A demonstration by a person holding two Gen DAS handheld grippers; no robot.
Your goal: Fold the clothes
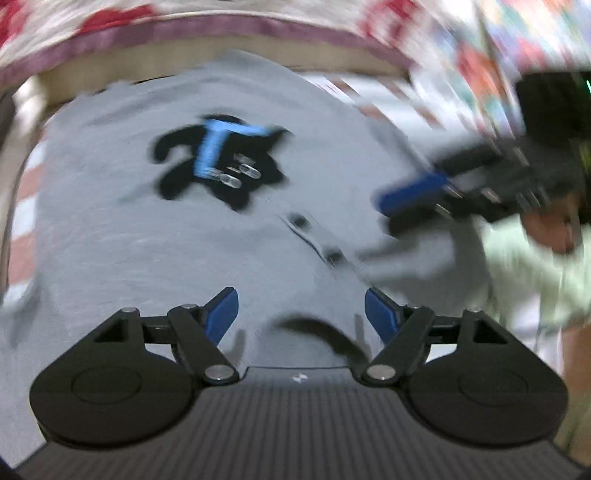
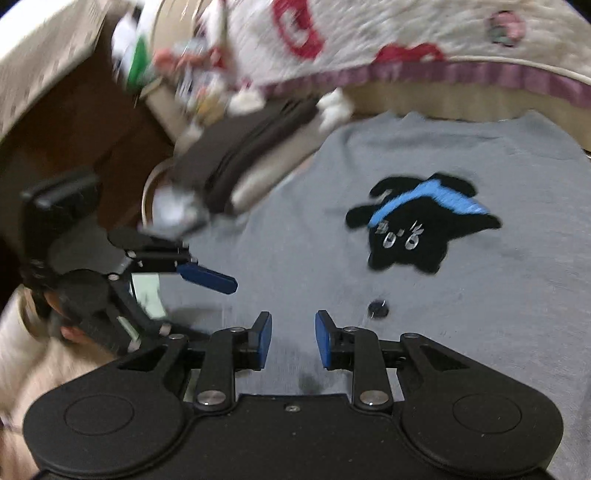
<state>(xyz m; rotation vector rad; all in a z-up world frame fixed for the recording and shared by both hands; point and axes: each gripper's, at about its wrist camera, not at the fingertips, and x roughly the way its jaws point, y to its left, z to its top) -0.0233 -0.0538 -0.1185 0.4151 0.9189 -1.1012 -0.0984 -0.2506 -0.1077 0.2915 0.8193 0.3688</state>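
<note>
- Over the grey shirt (image 1: 177,243), the left gripper (image 1: 301,314) hangs with its blue fingers (image 1: 223,314) spread wide and nothing between them.
- The shirt lies spread flat, front up; its black cat patch (image 1: 218,162) with a blue stripe sits beyond the left gripper, and two dark buttons (image 1: 299,220) run between patch and gripper.
- Right of the buttons, the right gripper (image 1: 410,206) reaches over a raised fold of the shirt; blur hides any contact.
- From its own camera, the right gripper (image 2: 293,339) shows fingers (image 2: 264,341) parted and bare above the shirt (image 2: 461,314), near one button (image 2: 377,308).
- Beyond the shirt's far edge hangs a floral cloth (image 2: 424,29) with a purple border.
</note>
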